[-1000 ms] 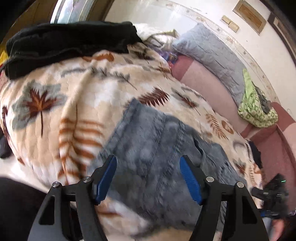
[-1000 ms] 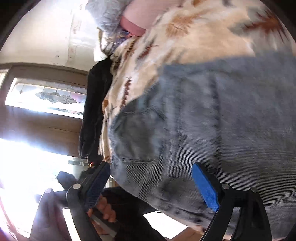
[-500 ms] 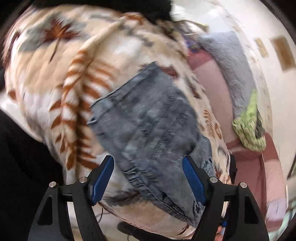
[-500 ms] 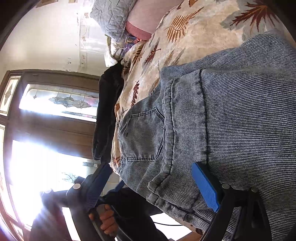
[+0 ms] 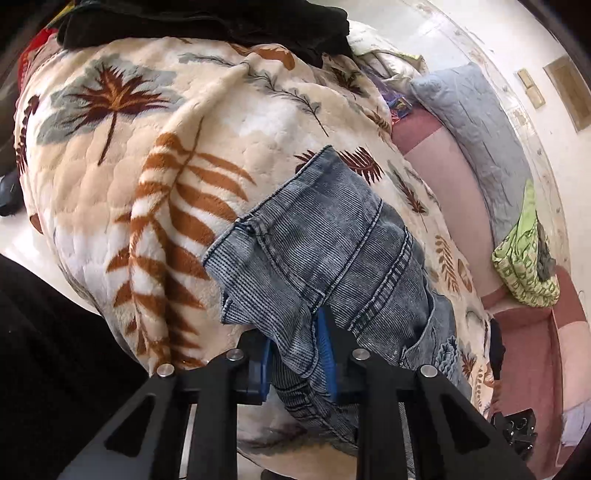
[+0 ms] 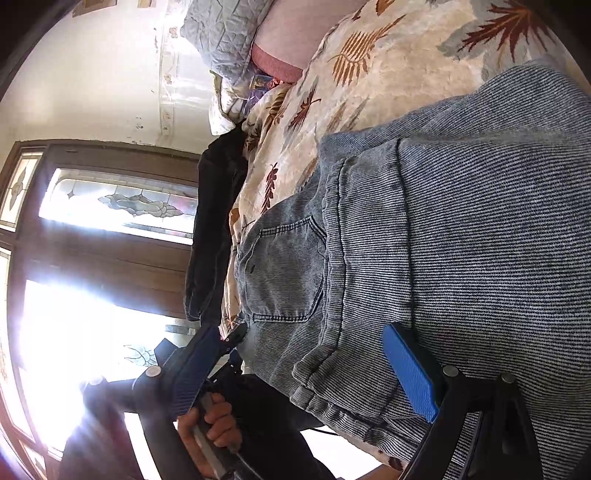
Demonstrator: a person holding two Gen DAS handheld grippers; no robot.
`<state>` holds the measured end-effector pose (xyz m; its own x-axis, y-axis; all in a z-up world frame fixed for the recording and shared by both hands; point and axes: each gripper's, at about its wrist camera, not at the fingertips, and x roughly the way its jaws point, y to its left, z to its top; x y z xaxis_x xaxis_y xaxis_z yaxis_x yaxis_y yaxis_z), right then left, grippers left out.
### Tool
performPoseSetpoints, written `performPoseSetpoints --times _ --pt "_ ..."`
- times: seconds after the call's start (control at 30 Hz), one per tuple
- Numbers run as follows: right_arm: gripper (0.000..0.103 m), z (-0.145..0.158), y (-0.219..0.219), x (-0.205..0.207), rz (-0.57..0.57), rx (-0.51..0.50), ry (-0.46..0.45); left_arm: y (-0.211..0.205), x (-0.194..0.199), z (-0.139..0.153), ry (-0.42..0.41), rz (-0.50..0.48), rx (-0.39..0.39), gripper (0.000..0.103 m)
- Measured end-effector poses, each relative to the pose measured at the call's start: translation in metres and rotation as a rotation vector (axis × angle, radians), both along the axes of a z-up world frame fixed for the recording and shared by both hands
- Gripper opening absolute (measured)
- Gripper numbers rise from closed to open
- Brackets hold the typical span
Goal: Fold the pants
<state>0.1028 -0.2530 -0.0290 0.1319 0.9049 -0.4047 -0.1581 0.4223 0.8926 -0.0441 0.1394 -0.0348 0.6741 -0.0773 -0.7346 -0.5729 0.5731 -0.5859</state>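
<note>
While left gripper (image 5: pixel 295 352) pinches pants (image 5: pixel 332 254) | long axis runs away, up-right

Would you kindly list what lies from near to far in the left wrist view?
Left gripper → grey-blue denim pants → cream leaf-print blanket → black folded garment.

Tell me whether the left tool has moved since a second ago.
Yes. The left tool has come in on the grey-blue denim pants lying on the leaf-print fleece blanket, and shut on their edge.
</note>
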Motion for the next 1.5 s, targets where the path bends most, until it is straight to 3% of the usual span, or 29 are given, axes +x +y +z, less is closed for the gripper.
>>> performPoseSetpoints --times 0.17,0.27,0.37,0.47,0.53,0.57,0.73,0.8,0.87,0.93,1.0,1.1,1.27,1.4,1.5 --pt "0.092 0.012 -0.003 -0.002 -0.029 -0.015 0.021 -0.002 -0.003 0.003 -0.010 -0.021 0.044 0.019" --pt "0.092 0.052 0.006 -0.003 -0.016 0.071 -0.056 -0.003 -0.005 0.003 -0.015 -0.031 0.049 0.019" --pt "0.092 0.069 0.040 0.006 0.064 0.136 -0.035 -0.002 -0.005 0.002 -0.019 -0.032 0.037 0.019" --pt "0.092 0.048 0.087 0.025 0.113 0.006 0.025 0.001 -0.006 0.001 -0.026 -0.031 0.019 0.019" --pt "0.092 0.003 0.114 0.038 0.156 -0.126 0.160 0.002 -0.007 0.001 -0.031 -0.030 0.008 0.019" --pt "0.091 -0.004 0.116 0.041 0.137 -0.146 0.172 0.002 -0.007 0.001 -0.029 -0.033 0.012 0.019" --pt "0.091 0.044 0.108 0.031 0.137 -0.131 0.061 -0.002 -0.005 0.002 -0.018 -0.034 0.044 0.019" --pt "0.091 0.039 0.110 0.034 0.146 -0.133 0.050 -0.005 -0.004 0.004 -0.013 -0.033 0.061 0.019" --pt "0.091 0.008 0.117 0.041 0.174 -0.193 0.142 -0.008 -0.002 0.006 -0.002 -0.029 0.073 0.019" --pt "0.091 0.022 0.111 0.041 0.174 -0.162 0.134 -0.013 0.000 0.012 0.011 -0.032 0.111 0.019" --pt "0.091 0.044 0.094 0.038 0.174 -0.073 0.086 -0.017 0.001 0.021 0.010 -0.035 0.144 0.019" --pt "0.091 0.069 0.041 0.034 0.094 -0.054 0.006 -0.028 0.004 0.042 -0.005 -0.052 0.224 0.017" --pt "0.091 0.065 -0.075 0.040 -0.162 -0.036 -0.018 -0.070 0.018 0.091 -0.068 -0.123 0.427 0.015" --pt "0.091 0.050 -0.169 0.045 -0.429 0.088 0.024 -0.135 0.034 0.133 -0.164 -0.257 0.637 0.014" --pt "0.091 0.044 -0.211 0.042 -0.547 0.150 0.034 -0.213 0.042 0.152 -0.253 -0.446 0.802 0.014"
